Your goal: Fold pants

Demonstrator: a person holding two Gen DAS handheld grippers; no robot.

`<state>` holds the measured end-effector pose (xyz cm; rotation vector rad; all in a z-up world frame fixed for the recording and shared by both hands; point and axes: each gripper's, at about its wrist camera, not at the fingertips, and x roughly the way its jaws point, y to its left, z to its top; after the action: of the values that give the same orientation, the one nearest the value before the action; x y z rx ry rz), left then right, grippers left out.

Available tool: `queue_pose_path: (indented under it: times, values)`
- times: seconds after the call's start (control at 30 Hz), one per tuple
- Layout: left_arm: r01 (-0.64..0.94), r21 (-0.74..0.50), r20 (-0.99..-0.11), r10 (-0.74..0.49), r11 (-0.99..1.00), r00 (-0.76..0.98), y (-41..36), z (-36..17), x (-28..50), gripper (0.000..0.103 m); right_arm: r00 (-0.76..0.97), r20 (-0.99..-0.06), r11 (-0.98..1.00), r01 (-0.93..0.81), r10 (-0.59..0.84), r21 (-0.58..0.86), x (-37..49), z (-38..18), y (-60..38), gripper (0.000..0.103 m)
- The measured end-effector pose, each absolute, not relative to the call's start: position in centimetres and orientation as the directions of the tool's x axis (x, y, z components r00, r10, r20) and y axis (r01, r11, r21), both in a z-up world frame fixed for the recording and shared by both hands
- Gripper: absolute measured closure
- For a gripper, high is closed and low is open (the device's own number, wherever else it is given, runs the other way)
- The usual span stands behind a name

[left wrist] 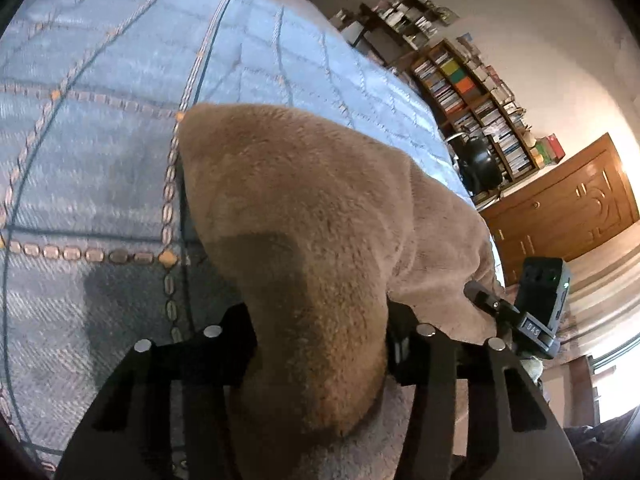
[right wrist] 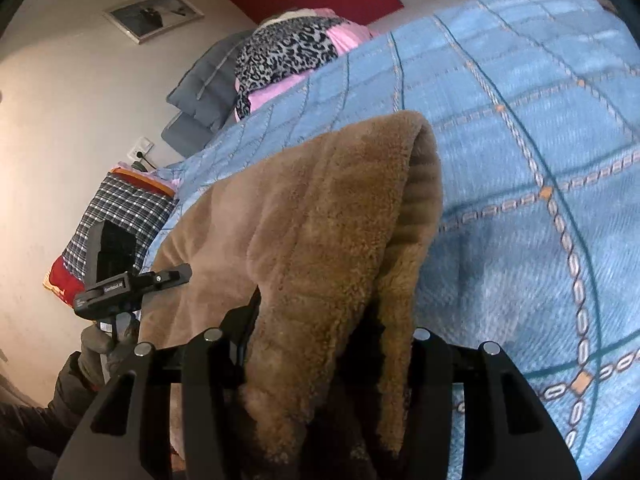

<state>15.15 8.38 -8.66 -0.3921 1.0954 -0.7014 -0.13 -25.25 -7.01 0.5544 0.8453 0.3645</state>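
Both claws grip the same garment. Seen from its own wrist camera, the left claw has its jaws pressed on a thick bunch of the brown fleecy plush pants, and in the right wrist view the right claw is likewise clamped on a fold of the pants near their ribbed cuff or waistband edge.

Largest in view is the bed with its blue quilted chain-patterned bedspread, the landmark here. The pants lie on the bedspread at its near edge and stretch away from each claw toward the middle of the bed, with the gripped ends raised off the cover. Their long axis appears to run forward from the claws, roughly along the pointing line of each.

Neither hand looks clearly nearer; the claws sit side by side, the right claw's body just to the right of the pants in the left view. Carrying both ends forward over the bedspread would probably make the fold.
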Motion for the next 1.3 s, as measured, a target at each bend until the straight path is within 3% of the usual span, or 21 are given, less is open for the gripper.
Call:
queue_pose_path:
  times: [0.27,0.67,1.2,1.3]
  values:
    - [0.379,-0.58,-0.641,-0.691,0.721,0.335,5.4,-5.1,17.4,0.056,0.678,-0.568,0.815,-0.08,0.467,0.574,1.8,-3.7,-28.1,0.055]
    - [0.396,-0.552,-0.641,-0.677,0.734,0.361,-0.7,-4.1,28.6,0.056,0.717,-0.578,0.836,-0.013,0.39,0.548,11.9,-2.2,-33.9,0.055]
    - [0.333,-0.522,-0.696,-0.617,0.786,0.367,-4.3,-9.6,40.3,0.055,0.654,-0.661,0.863,0.026,0.367,0.505,25.3,-7.1,-37.4,0.055]
    - [0.341,-0.513,-0.694,-0.614,0.788,0.375,-4.4,-10.6,40.7,0.045,0.642,-0.677,0.872,0.027,0.359,0.488,25.9,-8.6,-37.6,0.053]
